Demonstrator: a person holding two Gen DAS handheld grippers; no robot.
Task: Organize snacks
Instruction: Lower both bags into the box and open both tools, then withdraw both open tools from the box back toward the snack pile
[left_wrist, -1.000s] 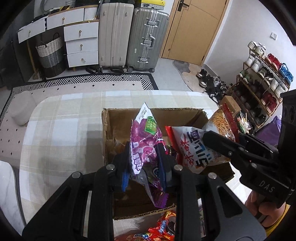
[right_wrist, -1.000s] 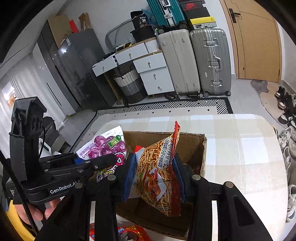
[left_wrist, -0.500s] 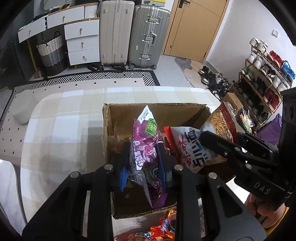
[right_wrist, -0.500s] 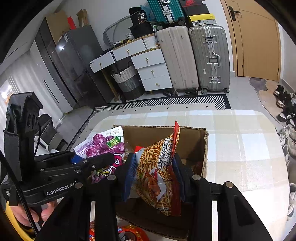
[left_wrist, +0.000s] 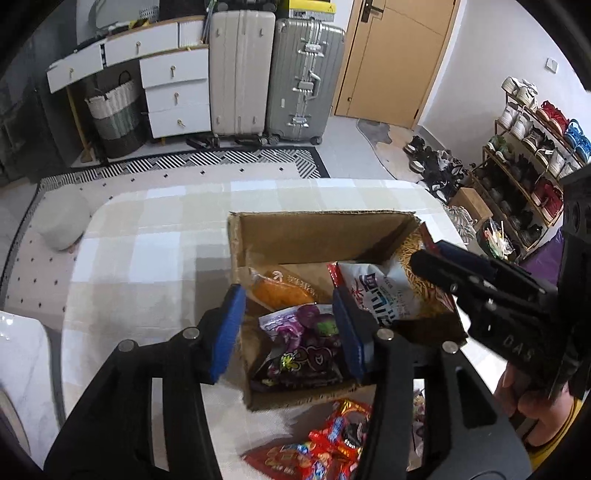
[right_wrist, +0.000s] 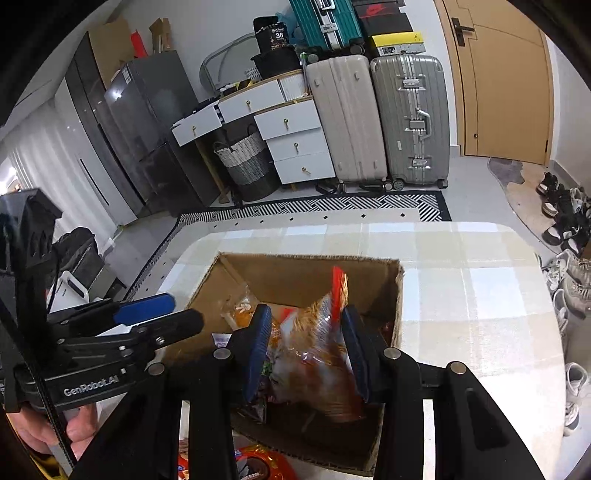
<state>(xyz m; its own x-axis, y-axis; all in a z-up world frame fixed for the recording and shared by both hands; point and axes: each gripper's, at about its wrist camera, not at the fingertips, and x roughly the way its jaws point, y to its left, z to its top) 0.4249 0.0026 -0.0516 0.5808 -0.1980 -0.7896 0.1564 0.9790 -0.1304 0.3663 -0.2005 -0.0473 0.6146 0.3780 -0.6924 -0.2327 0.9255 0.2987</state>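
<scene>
An open cardboard box (left_wrist: 317, 232) (right_wrist: 303, 273) stands on the checked tablecloth. My left gripper (left_wrist: 288, 328) is open above the box's near left part; the purple snack bag (left_wrist: 303, 343) lies loose in the box below it. An orange packet (left_wrist: 280, 291) lies deeper in the box. My right gripper (right_wrist: 306, 347) has its jaws wide, and the orange-red noodle snack bag (right_wrist: 314, 350) is blurred between them, dropping into the box; it also shows in the left wrist view (left_wrist: 391, 291).
Red snack packets (left_wrist: 325, 443) (right_wrist: 255, 465) lie on the table in front of the box. The tablecloth (right_wrist: 461, 280) stretches right and behind the box. Suitcases (left_wrist: 273, 74), drawers and a shoe rack (left_wrist: 532, 147) stand on the floor beyond.
My left gripper opened and the purple bag dropped into the box. My right gripper opened and the noodle bag is slipping down into the box.
</scene>
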